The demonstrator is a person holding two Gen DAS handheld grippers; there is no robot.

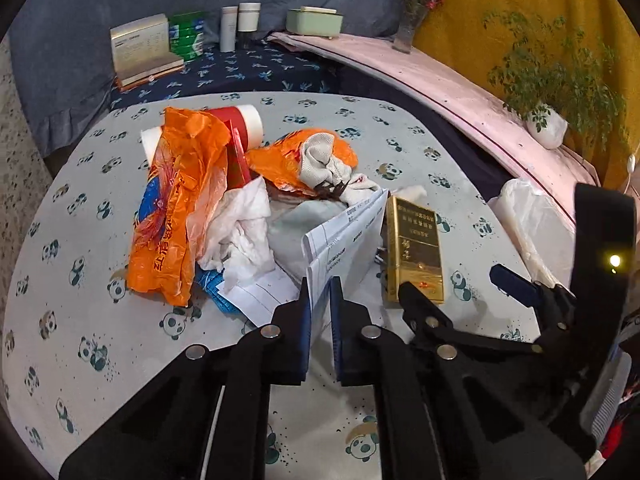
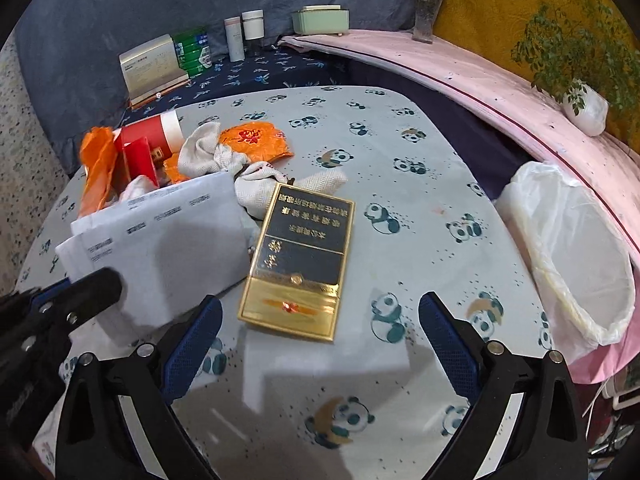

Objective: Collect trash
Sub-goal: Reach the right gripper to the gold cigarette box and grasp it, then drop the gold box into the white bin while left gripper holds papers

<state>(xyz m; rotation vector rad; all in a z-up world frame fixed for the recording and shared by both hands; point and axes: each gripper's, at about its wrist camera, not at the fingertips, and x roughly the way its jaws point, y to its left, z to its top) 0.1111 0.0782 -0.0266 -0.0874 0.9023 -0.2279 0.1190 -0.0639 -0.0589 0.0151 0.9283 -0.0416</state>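
On panda cloth (image 2: 400,208): L gripper (image 1: 320,304) pinches printed paper (image 1: 344,240), text unreadable; R gripper (image 2: 320,320) wide over gold box (image 2: 300,260).

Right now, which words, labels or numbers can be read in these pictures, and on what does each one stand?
Gold box: "吸烟有害健康", seen upside down; other lines unclear.
Orange bag: printed characters, too crumpled to read.
Folded paper in the left tool: print too small.
Beige carton at the back: blurred.

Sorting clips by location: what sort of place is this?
Probably a home living space: a table under a panda-print cloth, toiletry bottles and a flower vase on cloth-covered ledges, a lined bin alongside.
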